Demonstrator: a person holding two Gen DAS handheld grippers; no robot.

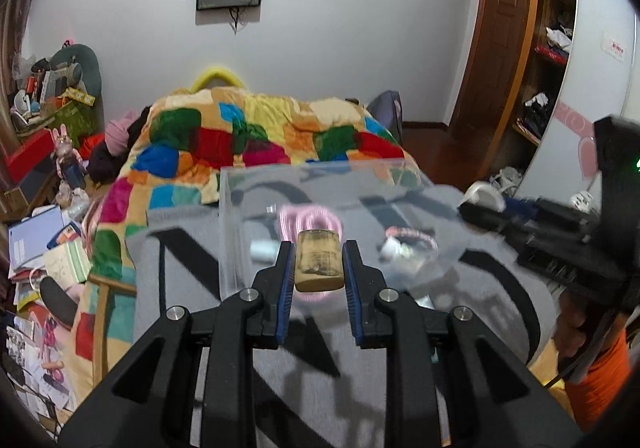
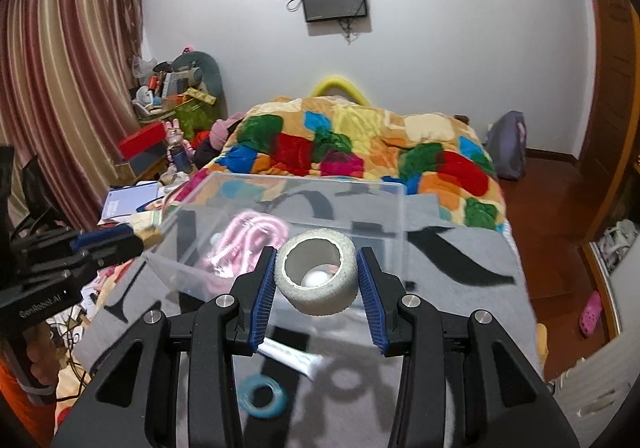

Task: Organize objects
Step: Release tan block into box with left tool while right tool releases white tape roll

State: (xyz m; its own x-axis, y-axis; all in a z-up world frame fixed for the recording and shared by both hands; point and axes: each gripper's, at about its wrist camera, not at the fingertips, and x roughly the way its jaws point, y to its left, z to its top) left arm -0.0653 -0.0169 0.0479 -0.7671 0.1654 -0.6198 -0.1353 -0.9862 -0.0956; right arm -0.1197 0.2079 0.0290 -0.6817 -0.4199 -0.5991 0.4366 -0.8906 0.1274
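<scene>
My left gripper (image 1: 319, 262) is shut on a tan wooden block (image 1: 319, 261) and holds it just in front of a clear plastic box (image 1: 240, 184) on the grey blanket. The box holds a pink coiled cord (image 1: 316, 218) and small white items (image 1: 262, 249). My right gripper (image 2: 316, 274) is shut on a grey-white roll of tape (image 2: 318, 274) and holds it over the near wall of the same box (image 2: 384, 192). The pink cord (image 2: 252, 240) shows inside. The right gripper also shows at the right edge of the left wrist view (image 1: 492, 208).
A blue ring (image 2: 262, 396) and a white paper slip (image 2: 292, 358) lie on the grey blanket (image 2: 460, 288) below the right gripper. A colourful patchwork quilt (image 1: 260, 128) covers the bed behind the box. Clutter fills the floor at left (image 1: 40, 248). A wardrobe (image 1: 552, 48) stands at right.
</scene>
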